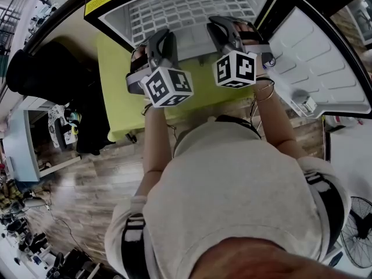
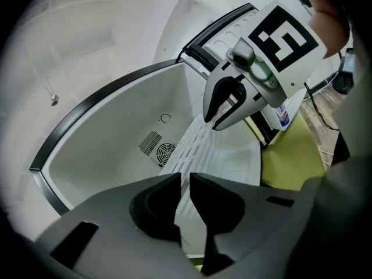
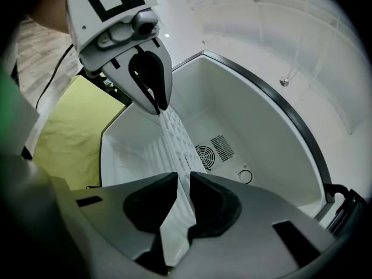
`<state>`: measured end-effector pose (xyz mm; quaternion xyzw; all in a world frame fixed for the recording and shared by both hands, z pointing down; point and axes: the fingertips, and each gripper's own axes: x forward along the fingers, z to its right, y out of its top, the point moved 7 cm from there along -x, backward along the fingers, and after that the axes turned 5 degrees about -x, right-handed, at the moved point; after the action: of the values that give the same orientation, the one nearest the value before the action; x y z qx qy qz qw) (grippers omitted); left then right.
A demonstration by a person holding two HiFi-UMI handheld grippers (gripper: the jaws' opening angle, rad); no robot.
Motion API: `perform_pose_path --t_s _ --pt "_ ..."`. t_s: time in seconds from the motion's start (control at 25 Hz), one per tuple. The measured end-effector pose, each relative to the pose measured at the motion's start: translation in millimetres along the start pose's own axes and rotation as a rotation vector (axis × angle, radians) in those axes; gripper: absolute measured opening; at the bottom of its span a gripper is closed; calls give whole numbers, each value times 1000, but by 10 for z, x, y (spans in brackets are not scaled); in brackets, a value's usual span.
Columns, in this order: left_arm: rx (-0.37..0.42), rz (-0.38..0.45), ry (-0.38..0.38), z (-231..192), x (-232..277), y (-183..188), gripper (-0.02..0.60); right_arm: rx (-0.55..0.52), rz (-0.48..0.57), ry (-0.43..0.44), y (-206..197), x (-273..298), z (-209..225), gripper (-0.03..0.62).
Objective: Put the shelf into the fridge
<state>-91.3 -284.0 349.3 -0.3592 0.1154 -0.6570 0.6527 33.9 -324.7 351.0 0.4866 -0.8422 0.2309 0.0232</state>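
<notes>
Left gripper (image 2: 185, 185) and right gripper (image 3: 183, 185) have their fingers pinched on the near edge of the shelf (image 2: 200, 147), partway inside the fridge (image 3: 279, 132); I'd keep it level and push evenly.

We see a yellow-green table (image 1: 119, 92) standing on a wooden floor (image 1: 87, 179), with the open fridge (image 1: 119, 28) at its far edge.

My shelf (image 1: 186, 7) is white and slotted, the fridge (image 2: 116, 138) white with black trim, the table (image 1: 113, 80) yellow-green, my left gripper (image 2: 185, 182) and right gripper (image 3: 183, 182) dark grey.
</notes>
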Motion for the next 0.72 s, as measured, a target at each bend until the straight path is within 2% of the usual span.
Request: perform_pose_path --t_s 0.36,0.72 --pt "-6 -19 -11 1 35 6 48 2 3 29 -14 31 7 72" --pt "-10 -48 10 -18 138 -23 46 7 14 25 -28 150 9 74"
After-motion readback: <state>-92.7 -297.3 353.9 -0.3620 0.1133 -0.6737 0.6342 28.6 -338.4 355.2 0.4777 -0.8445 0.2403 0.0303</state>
